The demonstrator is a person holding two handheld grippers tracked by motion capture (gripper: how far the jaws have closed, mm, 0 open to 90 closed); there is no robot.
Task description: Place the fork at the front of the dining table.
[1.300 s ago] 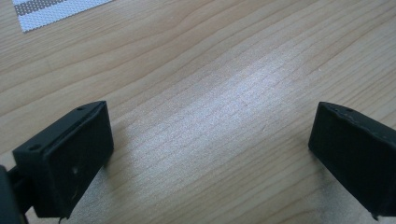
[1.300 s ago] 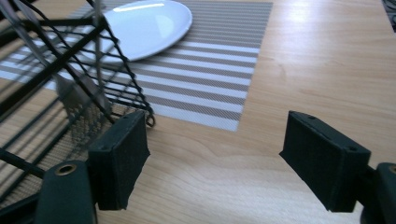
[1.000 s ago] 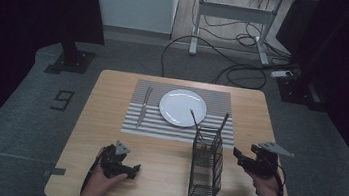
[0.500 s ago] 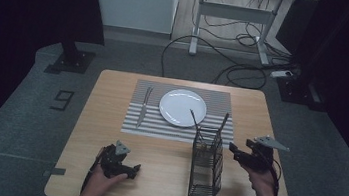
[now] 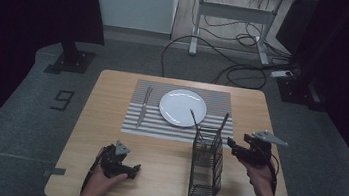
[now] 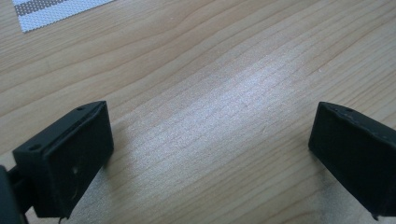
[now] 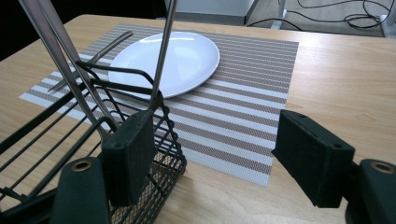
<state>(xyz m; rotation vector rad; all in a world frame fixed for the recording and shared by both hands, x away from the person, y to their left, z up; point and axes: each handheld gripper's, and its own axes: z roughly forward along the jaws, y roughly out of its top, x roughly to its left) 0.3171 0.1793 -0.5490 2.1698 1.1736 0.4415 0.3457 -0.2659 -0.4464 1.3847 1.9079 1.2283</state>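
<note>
We are holding right tongs [image 5: 235,147] wide apart at 3 o'clock of wire cutlery basket [image 5: 206,165], near surface [image 5: 163,172] centre; left tongs [image 5: 131,169] resting wide at 7 o'clock.

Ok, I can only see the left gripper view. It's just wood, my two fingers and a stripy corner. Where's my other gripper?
Observer: Your right gripper is open, on the right of a black wire basket.
Operator: Is anything in the basket?
Observer: Yes, two metal handles stick up out of its far end.
Operator: And what's the stripy thing?
Observer: A mat with a white plate on it, past the basket.
</note>
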